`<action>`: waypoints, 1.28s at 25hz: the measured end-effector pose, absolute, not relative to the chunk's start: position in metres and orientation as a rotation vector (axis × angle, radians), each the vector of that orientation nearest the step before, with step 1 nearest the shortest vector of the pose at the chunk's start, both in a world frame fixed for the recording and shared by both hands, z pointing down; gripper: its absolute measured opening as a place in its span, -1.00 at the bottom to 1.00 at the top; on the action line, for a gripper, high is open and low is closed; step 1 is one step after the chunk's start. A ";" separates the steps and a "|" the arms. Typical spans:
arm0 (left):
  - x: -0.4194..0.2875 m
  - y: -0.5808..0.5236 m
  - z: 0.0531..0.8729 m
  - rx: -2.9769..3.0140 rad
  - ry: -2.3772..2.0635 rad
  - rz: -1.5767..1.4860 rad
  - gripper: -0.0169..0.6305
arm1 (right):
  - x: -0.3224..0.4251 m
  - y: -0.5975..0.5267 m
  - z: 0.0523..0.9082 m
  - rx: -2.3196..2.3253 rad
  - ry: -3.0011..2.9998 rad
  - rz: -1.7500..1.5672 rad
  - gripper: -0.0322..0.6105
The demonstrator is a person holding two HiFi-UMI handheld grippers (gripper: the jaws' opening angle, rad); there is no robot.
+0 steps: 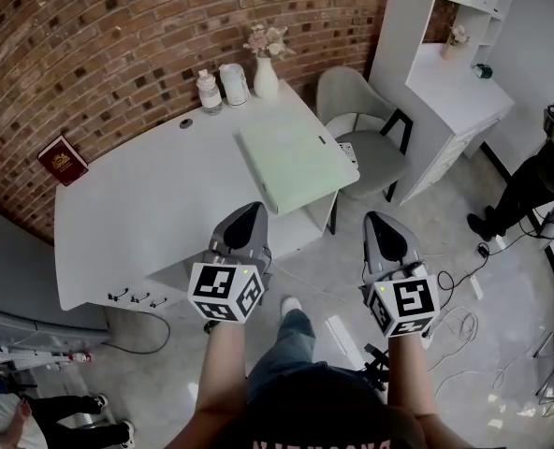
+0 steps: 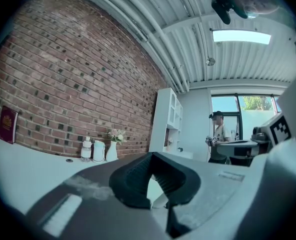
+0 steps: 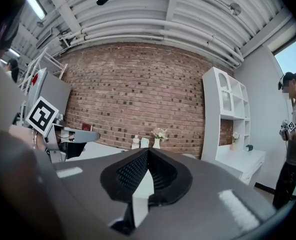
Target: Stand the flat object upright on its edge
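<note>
Head view: pale green flat object (image 1: pixel 296 165) lies flat on the right end of the white counter (image 1: pixel 146 223), near the vase (image 1: pixel 266 78) and white jar (image 1: pixel 234 84). Left hand-held gripper (image 1: pixel 250 210) and right hand-held gripper (image 1: pixel 379 219) sit at the counter's near side, neither touching the object. Gripper views: the green object does not show in either, as each gripper's body blocks the counter top there. Both pairs of jaws are pressed together with nothing between them. Red book (image 2: pixel 8 125) stands against the brick wall (image 2: pixel 78 84). Left gripper view alone shows a window (image 2: pixel 240 111), with a person (image 2: pixel 218 139) before it.
</note>
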State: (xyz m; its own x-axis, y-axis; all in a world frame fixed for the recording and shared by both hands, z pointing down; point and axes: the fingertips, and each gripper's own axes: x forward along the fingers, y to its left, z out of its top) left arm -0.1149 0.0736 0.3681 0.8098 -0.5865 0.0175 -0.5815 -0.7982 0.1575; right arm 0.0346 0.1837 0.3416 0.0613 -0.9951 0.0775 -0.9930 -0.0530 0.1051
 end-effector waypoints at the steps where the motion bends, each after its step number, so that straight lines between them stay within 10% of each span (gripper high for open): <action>1: -0.110 0.062 0.368 2.841 -0.930 -0.043 -0.95 | 0.040 0.172 0.339 2.189 -2.070 -0.033 -0.90; 32: -0.082 -0.136 0.401 2.717 -1.169 0.118 -0.95 | 0.118 -0.060 0.362 2.043 -2.133 0.092 -0.89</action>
